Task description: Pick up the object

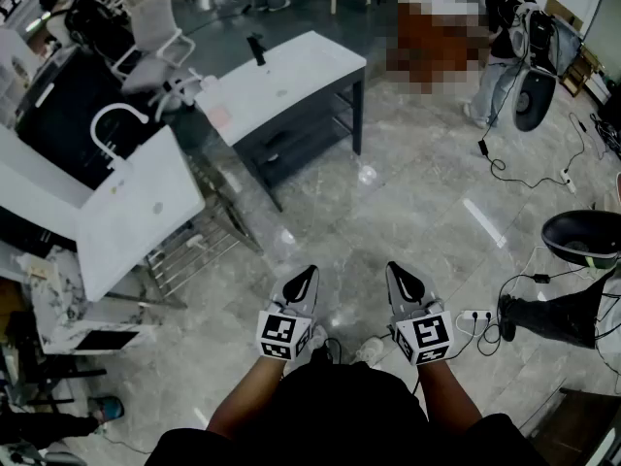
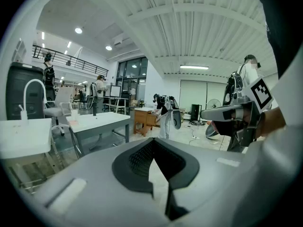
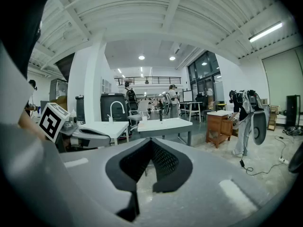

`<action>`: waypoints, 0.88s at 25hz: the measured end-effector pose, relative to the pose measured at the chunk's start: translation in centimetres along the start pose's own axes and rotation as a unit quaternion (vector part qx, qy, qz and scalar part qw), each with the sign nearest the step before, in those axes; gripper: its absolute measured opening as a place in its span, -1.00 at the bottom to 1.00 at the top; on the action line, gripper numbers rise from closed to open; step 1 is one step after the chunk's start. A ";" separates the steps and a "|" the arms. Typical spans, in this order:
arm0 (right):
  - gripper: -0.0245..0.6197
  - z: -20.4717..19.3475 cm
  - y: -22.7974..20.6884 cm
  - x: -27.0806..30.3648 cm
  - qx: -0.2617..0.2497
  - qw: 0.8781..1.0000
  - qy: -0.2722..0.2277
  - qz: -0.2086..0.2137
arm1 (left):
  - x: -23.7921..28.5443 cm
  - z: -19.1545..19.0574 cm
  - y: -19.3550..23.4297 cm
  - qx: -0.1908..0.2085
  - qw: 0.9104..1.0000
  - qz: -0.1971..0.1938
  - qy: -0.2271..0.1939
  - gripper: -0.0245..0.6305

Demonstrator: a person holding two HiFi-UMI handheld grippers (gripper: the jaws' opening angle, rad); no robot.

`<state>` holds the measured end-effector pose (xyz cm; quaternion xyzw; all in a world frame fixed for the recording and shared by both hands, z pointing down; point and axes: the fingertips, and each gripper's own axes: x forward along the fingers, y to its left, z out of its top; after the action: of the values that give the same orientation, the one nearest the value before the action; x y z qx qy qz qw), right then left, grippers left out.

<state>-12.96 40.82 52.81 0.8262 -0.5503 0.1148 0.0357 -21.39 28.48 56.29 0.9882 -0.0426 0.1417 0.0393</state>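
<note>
Both grippers hang at waist height over the marble floor, side by side, pointing forward. My left gripper [image 1: 310, 271] [image 2: 152, 141] is shut, its tips touching with nothing between them. My right gripper [image 1: 392, 267] [image 3: 150, 140] is shut and empty as well. A small dark upright object [image 1: 256, 49] [image 3: 161, 115] stands on the white table [image 1: 301, 81] well ahead and to the left, far beyond either gripper. From the left gripper view the right gripper [image 2: 232, 115] shows at the right.
A white sink counter [image 1: 136, 212] with a curved faucet [image 1: 112, 119] stands to the left, an office chair [image 1: 155, 27] behind it. A person [image 1: 505, 47] stands at the far right. Cables and a power strip [image 1: 475, 315] lie on the floor at the right.
</note>
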 end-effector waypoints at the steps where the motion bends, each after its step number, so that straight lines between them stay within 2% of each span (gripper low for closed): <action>1: -0.92 0.1 0.3 0.3 -0.001 1.000 -0.001 0.001 | -0.1 -0.1 0.4 -0.002 1.000 0.002 -0.001 -0.87; 11: -0.92 0.6 2.2 1.7 -0.002 1.000 -0.005 0.007 | -1.3 -0.3 2.3 -0.010 1.000 0.012 -0.005 -0.87; 22: -0.92 1.7 3.2 2.0 0.000 0.999 -0.031 -0.007 | -2.4 0.6 3.6 -0.010 1.000 0.013 -0.024 -0.87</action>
<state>-14.90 37.45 51.41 0.8330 -0.5457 0.0888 0.0195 -23.86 25.07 55.32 0.9903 -0.0579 0.1176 0.0465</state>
